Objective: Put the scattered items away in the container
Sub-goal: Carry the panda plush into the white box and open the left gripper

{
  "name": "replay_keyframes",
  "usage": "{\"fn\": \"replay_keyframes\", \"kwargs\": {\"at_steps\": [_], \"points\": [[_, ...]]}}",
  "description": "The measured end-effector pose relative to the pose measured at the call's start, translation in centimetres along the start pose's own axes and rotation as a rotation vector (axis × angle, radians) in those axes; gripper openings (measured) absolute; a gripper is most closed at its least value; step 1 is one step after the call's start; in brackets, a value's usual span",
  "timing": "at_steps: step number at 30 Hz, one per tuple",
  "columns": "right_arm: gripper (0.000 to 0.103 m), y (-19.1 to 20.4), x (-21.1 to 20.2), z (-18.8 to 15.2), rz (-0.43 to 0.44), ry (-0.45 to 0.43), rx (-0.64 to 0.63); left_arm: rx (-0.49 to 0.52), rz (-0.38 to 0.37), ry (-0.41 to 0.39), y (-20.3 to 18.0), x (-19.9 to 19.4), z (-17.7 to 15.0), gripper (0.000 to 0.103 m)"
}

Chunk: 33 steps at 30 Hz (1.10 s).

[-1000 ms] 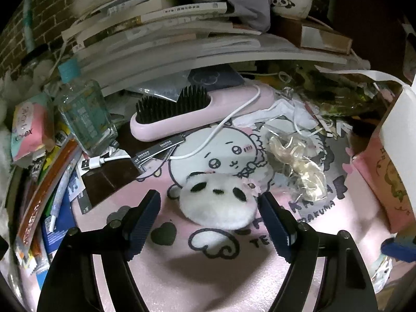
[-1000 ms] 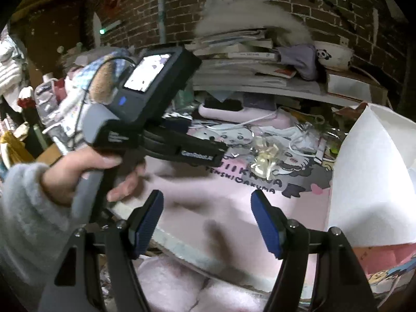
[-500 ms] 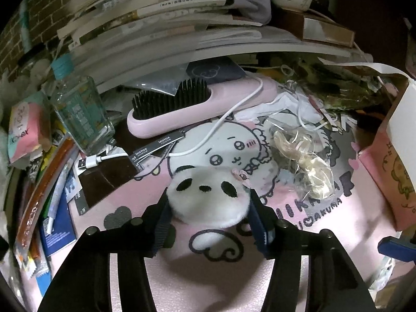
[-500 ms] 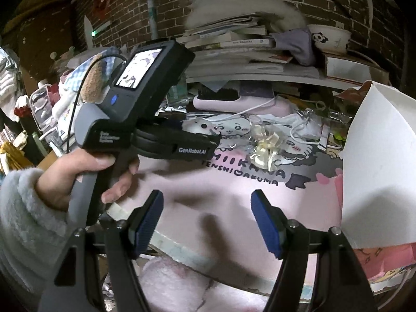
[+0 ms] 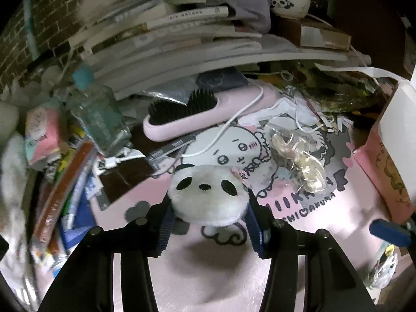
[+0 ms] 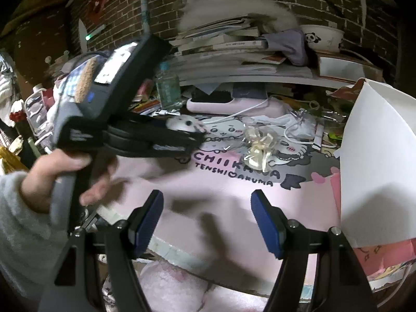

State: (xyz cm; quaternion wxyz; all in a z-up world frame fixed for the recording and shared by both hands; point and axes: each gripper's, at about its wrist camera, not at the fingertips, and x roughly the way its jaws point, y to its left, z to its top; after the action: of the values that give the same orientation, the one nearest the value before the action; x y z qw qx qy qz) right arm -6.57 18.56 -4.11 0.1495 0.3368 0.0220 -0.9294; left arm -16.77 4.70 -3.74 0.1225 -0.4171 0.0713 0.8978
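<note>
My left gripper (image 5: 208, 208) is shut on a white fluffy panda-face pouch (image 5: 208, 193) and holds it just above the pink printed mat (image 5: 234, 273). The pouch also shows in the right wrist view (image 6: 183, 124), between the left gripper's fingers. My right gripper (image 6: 206, 221) is open and empty over the mat's near edge. The pink box with a white flap (image 6: 374, 161) stands at the right; it also shows in the left wrist view (image 5: 387, 161). A clear bag with a cream ribbon (image 5: 299, 156) lies on the mat right of the pouch.
A pink hairbrush (image 5: 205, 115) with a white cable lies behind the pouch. A clear bottle (image 5: 98, 109), packets and books crowd the left. A stack of books and a panda bowl (image 5: 288, 2) sit on a shelf behind. Paper scraps lie at the back right.
My left gripper closed on the panda pouch and lifted it slightly off the mat. The right gripper stayed open and barely moved.
</note>
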Motion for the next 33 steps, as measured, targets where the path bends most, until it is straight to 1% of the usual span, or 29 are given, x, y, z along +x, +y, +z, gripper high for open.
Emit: {"fn": "replay_keyframes", "kwargs": {"at_steps": [6,9,13,15,19,22,23,29,33], "points": [[0.067,-0.1,0.5,-0.1,-0.087,-0.026,0.017,0.033,-0.008,-0.028,-1.2,-3.5,1.1,0.045],[0.067,0.0,0.6,-0.2,-0.134,-0.051,0.019,0.070,0.000,-0.049,-2.6,-5.4,1.8,0.045],[0.067,0.5,0.4,-0.4,-0.178,-0.075,-0.005,0.127,-0.029,-0.079,-5.2,-7.7,3.1,0.045],[0.067,0.8,0.2,-0.5,-0.197,-0.088,-0.010,0.157,-0.031,-0.097,-6.4,-8.8,3.7,0.045],[0.068,1.1,-0.2,-1.0,-0.194,-0.112,-0.018,0.236,-0.062,-0.128,-9.6,-10.7,5.3,0.045],[0.076,1.3,-0.4,-1.4,-0.195,-0.134,-0.019,0.297,-0.083,-0.141,-12.1,-11.7,6.4,0.045],[0.076,1.4,-0.5,-1.5,-0.199,-0.145,-0.017,0.319,-0.090,-0.143,-12.9,-12.0,6.7,0.045],[0.077,0.9,-0.7,-1.4,-0.218,-0.178,0.029,0.419,-0.136,-0.134,-17.6,-12.9,8.2,0.045],[0.077,0.3,-0.2,-1.3,-0.230,-0.176,0.062,0.461,-0.185,-0.101,-20.3,-13.0,9.1,0.045]]}}
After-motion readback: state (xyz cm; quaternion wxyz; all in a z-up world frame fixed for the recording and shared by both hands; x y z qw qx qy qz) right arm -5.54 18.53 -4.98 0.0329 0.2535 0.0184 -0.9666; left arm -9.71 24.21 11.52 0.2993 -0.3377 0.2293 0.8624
